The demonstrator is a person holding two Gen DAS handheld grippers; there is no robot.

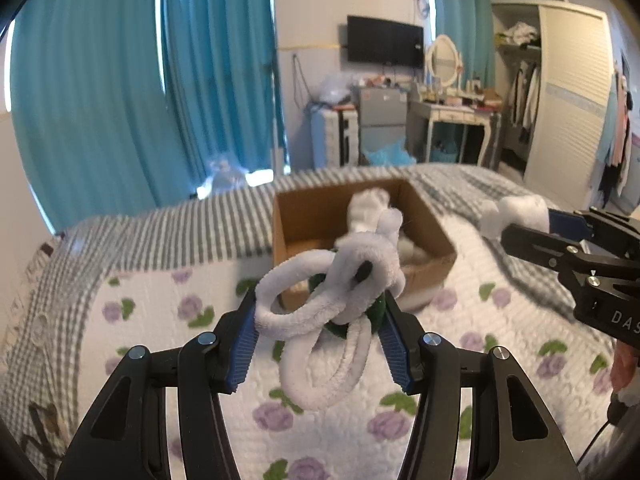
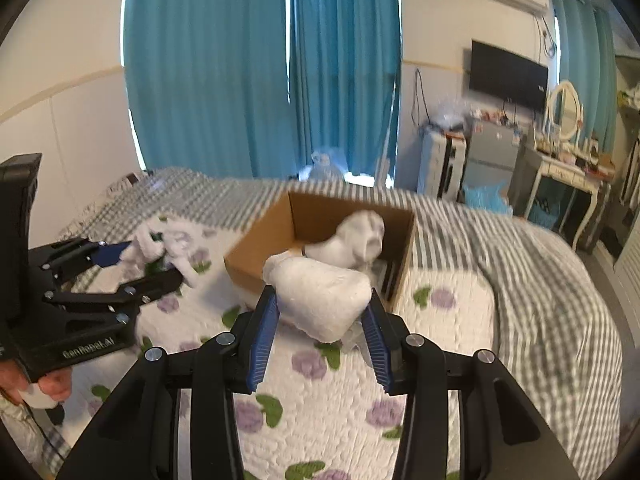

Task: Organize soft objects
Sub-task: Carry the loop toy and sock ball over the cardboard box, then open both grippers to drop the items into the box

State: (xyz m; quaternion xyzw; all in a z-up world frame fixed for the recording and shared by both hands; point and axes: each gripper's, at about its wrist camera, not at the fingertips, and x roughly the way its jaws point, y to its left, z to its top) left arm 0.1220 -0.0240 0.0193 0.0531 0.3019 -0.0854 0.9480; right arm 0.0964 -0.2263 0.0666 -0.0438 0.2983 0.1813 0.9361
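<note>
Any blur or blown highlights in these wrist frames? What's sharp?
Left wrist: jaws sharp, looped white plush toy slightly soft, cardboard box and striped blanket blurred. Right wrist: jaws sharp, white stuffed toy fairly crisp, bedspread smeared. Both: blown highlights at the curtain gaps, strong fisheye bending.

The left hand-held gripper (image 1: 320,320) fills the lower middle of its own view, its blue pads (image 1: 244,344) closed on a plush toy (image 1: 332,292). The right hand-held gripper (image 2: 320,316), low centre in its own view, clamps a white pillow (image 2: 320,296). A bare hand (image 2: 44,384) at lower left holds the left tool's handle.
</note>
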